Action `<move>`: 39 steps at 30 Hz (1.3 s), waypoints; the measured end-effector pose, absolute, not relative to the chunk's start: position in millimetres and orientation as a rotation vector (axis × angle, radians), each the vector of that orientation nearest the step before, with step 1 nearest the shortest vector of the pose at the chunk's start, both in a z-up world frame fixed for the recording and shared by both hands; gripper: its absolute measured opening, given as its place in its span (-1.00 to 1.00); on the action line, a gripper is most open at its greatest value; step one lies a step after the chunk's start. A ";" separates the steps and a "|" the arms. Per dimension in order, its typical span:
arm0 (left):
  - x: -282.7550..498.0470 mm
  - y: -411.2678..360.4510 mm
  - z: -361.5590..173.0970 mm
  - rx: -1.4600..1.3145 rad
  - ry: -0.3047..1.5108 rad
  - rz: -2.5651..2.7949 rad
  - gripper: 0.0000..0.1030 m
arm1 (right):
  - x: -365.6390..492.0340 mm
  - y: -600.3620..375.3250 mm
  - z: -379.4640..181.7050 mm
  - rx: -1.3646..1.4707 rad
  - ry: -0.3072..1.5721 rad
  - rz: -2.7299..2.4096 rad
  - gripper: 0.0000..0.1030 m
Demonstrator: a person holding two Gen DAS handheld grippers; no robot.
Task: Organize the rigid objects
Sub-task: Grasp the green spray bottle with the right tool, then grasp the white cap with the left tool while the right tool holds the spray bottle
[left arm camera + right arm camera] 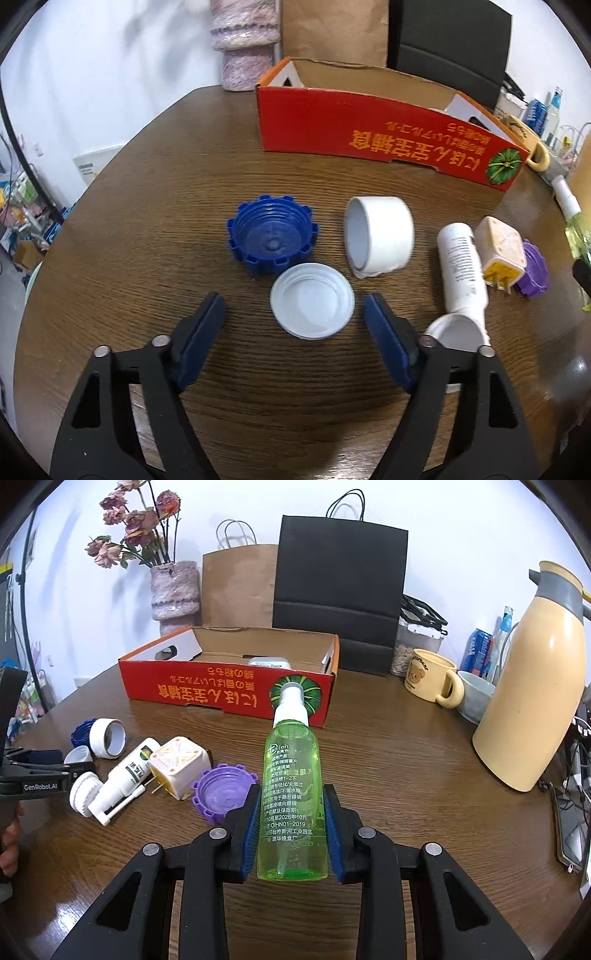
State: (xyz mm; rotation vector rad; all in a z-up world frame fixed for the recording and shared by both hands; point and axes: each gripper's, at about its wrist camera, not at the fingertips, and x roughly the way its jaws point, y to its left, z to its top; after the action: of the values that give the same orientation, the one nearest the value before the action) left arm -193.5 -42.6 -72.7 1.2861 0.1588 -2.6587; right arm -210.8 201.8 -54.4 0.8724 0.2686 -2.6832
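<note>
In the left wrist view my left gripper (293, 301) is open and points down at the table, with a white lid (312, 301) lying between its fingertips; both pads stand clear of it. Just beyond lie a blue ribbed cap (271, 236) and a white ring (380, 236). Further right are a white tube bottle (461, 266), a plug adapter (502, 251) and a purple cap (535, 269). My right gripper (291, 790) is shut on a green spray bottle (291, 775), nozzle pointing away, above the table. Behind stands the open red cardboard box (229, 686).
A tan thermos jug (532, 701), a bear mug (430, 681) and a grey bowl (474, 696) stand at the right. A vase with dried flowers (175, 594), a brown bag (240, 587) and a black bag (340, 590) line the back. A phone (570, 834) lies at the right edge.
</note>
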 end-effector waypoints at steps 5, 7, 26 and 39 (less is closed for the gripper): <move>-192.8 -39.1 -69.4 1.272 0.148 -2.685 -0.28 | -208.6 197.2 -54.0 0.865 0.270 -2.684 -0.33; -193.0 -40.1 -68.8 1.274 0.162 -2.695 -0.28 | -206.8 194.9 -53.7 0.861 0.273 -2.684 -0.33; -172.9 -33.1 -51.3 1.163 0.113 -2.750 -0.28 | -189.5 178.0 -48.4 0.786 0.278 -2.686 -0.33; -161.9 -24.9 -18.5 1.004 0.092 -2.797 -0.28 | -186.5 166.1 -37.2 0.747 0.235 -2.667 -0.33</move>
State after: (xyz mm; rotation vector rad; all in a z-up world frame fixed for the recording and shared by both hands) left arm -161.9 -24.9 -18.5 1.0042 0.0923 -2.7971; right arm -186.5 166.1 -37.2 0.7473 0.2349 -2.6672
